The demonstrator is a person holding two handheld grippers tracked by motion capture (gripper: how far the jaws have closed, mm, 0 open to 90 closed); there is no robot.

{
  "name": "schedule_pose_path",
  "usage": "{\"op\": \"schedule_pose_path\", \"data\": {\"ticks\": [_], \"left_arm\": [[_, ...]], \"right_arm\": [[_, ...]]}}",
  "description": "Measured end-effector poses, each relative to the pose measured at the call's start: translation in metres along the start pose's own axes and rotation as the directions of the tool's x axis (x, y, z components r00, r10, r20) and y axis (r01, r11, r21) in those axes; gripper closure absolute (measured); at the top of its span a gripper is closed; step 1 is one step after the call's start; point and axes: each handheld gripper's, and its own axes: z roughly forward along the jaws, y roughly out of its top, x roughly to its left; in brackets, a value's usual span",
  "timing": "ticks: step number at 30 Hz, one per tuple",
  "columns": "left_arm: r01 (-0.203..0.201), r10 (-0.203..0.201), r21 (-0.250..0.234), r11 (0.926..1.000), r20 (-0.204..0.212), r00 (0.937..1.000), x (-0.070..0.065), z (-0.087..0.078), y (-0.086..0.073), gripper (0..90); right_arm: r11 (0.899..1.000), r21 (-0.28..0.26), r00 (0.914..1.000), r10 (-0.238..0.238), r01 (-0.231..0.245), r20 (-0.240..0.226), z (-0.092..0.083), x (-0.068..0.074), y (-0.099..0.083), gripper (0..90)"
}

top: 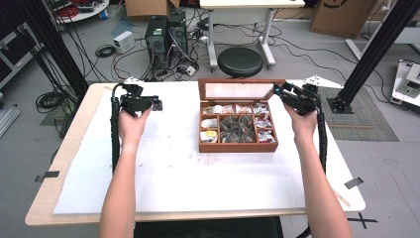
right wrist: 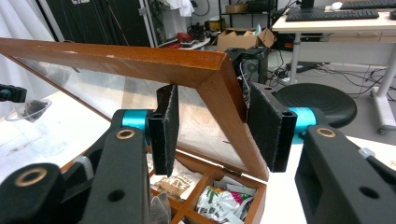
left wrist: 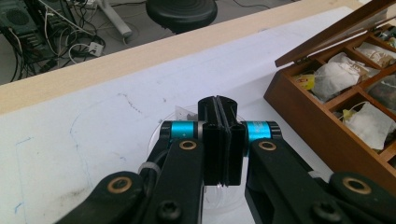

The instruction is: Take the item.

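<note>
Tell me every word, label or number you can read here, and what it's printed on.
No text can be read anywhere.
Packets in the wooden box: printed wrappers, lettering too blurred.
Cardboard boxes on the floor: a dark mark, unreadable.
White device at the right: too small.

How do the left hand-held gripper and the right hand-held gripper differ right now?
The left hand-held gripper has its jaws shut together; the right hand-held gripper has its jaws around the frame of the wooden box's lid. The left is over the white table cover, apart from the box; the right is at the box's corner. Both have black jaws.
</note>
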Motion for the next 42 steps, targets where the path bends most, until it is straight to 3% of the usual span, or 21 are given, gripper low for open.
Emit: {"op": "schedule_pose_path", "data": {"ticks": [9,19,27,34,42], "left_arm": [[-0.022,0.023,0.018,0.9996,-0.007,0.9997,-0.004,-0.001,-0.002,88.0],[-0.018,0.018,0.024,0.9996,-0.020,0.9996,-0.005,0.001,-0.002,80.2],[-0.034,0.034,-0.004,0.9994,-0.038,0.9987,-0.009,-0.003,0.001,58.3],[-0.035,0.035,-0.044,0.9984,0.003,0.9994,-0.015,-0.012,0.003,47.1],[-0.068,0.072,-0.098,0.9928,0.037,0.9968,-0.030,-0.021,-0.002,41.3]], "right_arm": [[1.000,0.000,1.0000,0.000,0.000,0.001,0.000,0.000,0.000,54.8],[1.000,0.000,1.0000,-0.001,0.001,0.002,0.000,0.000,0.000,54.8],[1.000,0.000,1.0000,0.000,0.000,0.001,0.000,0.000,0.000,54.8],[1.000,0.002,1.0000,-0.002,0.002,0.001,0.000,0.000,0.000,54.8],[1.000,0.002,1.0000,-0.001,0.001,0.000,-0.001,0.001,0.000,54.8]]}}
